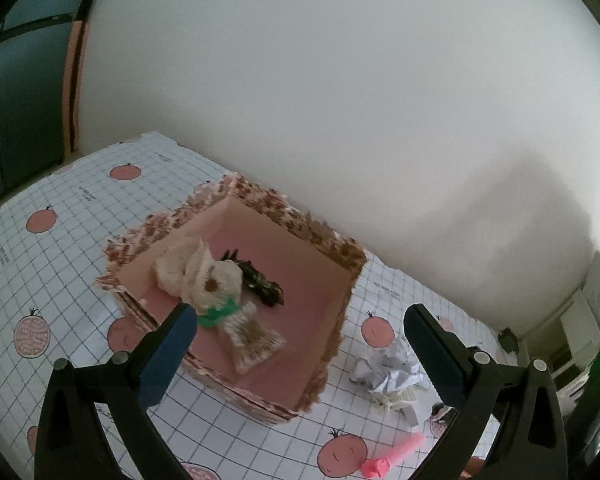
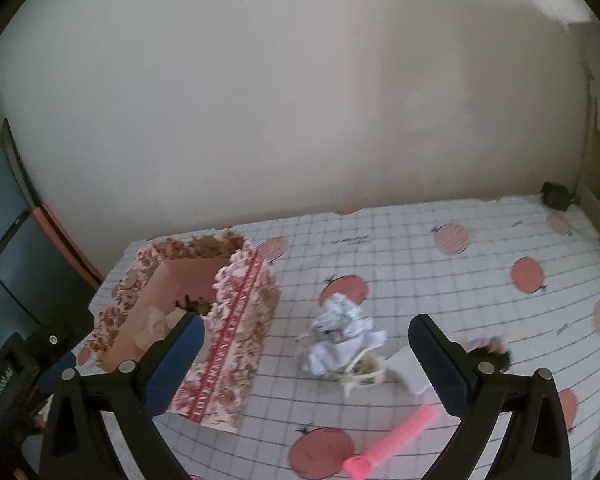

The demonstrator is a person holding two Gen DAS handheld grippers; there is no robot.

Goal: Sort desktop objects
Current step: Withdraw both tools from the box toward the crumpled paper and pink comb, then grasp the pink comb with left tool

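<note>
The box (image 1: 236, 300) stands at the left of the table (image 1: 80, 216) near the wall, open-topped, holding a plush toy (image 1: 208, 276) and a dark toy (image 1: 260, 280) beside it. The left gripper (image 1: 300, 340) hangs above the box's near edge, tilted down, jaws spread wide and empty. The right gripper (image 2: 304, 356) hovers over the table to the right of the box, jaws also wide apart, holding nothing. Between its fingers lies crumpled paper (image 2: 340, 336) touching a small white frame (image 2: 360, 376); nearer lies a pink stick (image 2: 392, 440)
</note>
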